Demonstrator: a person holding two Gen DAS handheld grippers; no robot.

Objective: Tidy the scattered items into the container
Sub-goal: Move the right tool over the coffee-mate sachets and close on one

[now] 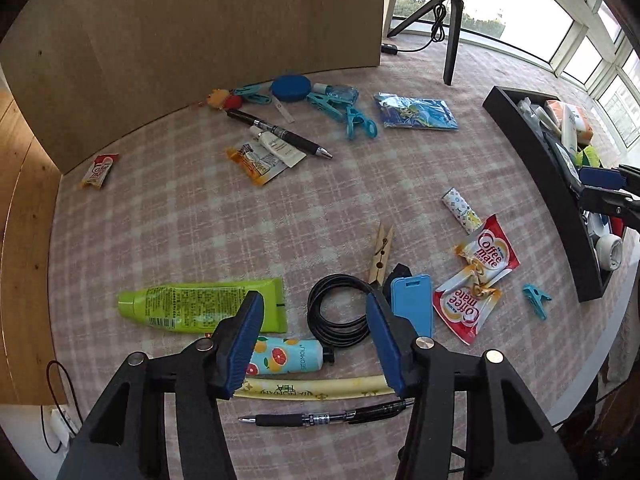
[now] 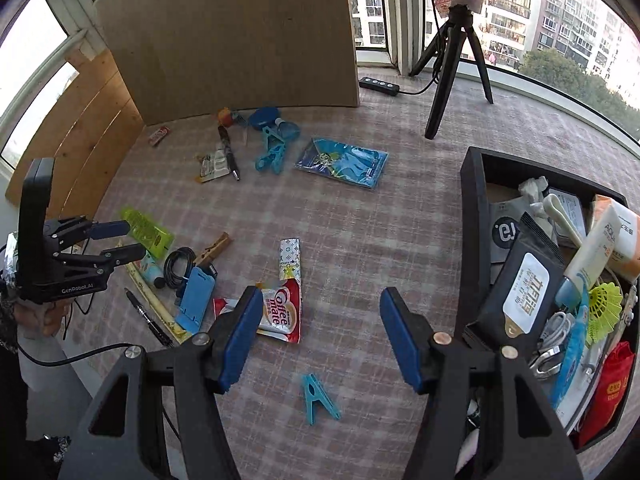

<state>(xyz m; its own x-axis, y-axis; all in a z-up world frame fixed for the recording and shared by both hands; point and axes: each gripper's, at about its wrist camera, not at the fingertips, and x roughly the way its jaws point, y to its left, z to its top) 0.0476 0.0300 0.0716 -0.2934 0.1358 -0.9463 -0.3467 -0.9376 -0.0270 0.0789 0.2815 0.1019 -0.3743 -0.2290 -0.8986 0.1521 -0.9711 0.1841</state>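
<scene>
My left gripper (image 1: pixel 314 344) is open and empty above a small fruit-print bottle (image 1: pixel 286 355), a coiled black cable (image 1: pixel 338 310) and a green tube (image 1: pixel 200 305); it also shows in the right wrist view (image 2: pixel 126 240). My right gripper (image 2: pixel 316 338) is open and empty over bare cloth, just left of the black container (image 2: pixel 474 240), which holds several items. A small blue clip (image 2: pixel 318 398) lies below it and Coffee mate sachets (image 2: pixel 280 312) lie at its left finger. The container also shows in the left wrist view (image 1: pixel 560 200).
A yellow tea stick (image 1: pixel 320 390) and a black pen (image 1: pixel 320 418) lie near the table's front edge. A wooden peg (image 1: pixel 382 252), a blue phone stand (image 1: pixel 412 306), a blue packet (image 2: pixel 342 162) and more clutter lie by the cardboard panel (image 2: pixel 240 40). A tripod (image 2: pixel 456 60) stands behind.
</scene>
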